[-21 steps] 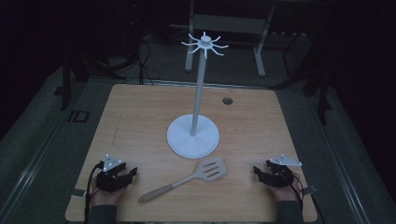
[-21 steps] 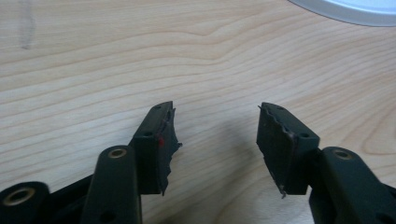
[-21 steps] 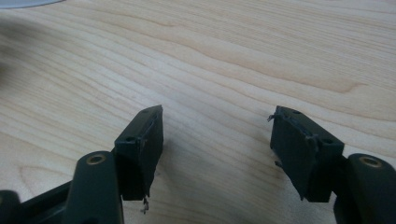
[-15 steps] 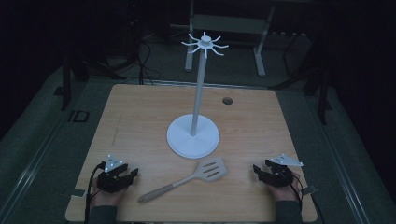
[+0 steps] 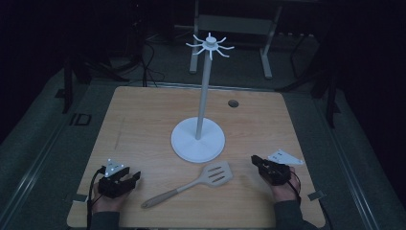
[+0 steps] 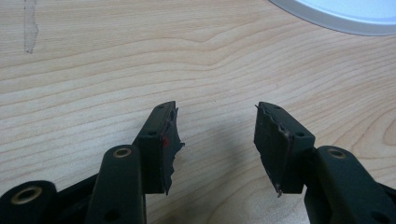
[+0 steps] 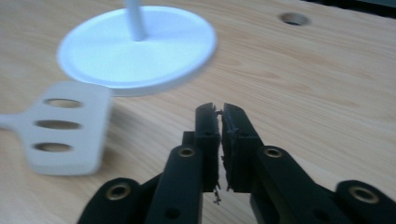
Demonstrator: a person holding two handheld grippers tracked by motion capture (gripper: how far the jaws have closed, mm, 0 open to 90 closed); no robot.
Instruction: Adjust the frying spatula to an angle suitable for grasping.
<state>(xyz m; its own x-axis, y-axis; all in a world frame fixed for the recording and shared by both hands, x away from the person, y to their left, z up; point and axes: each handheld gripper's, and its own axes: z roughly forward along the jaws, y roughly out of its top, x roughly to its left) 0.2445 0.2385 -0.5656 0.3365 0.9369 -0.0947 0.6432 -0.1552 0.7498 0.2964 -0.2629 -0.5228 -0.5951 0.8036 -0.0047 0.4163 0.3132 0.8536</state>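
At the near edge of a wooden surface (image 5: 143,124), a person holds the left gripper (image 5: 125,180) with its jaws spread wide over bare wood, and the right gripper (image 5: 258,163) with its jaws pressed together, holding nothing. Between them lies a pale slotted spatula (image 5: 218,173), handle angled toward the near left. Just beyond its blade stands a white stand (image 5: 197,140), a round base under a tall pole topped with radiating hooks
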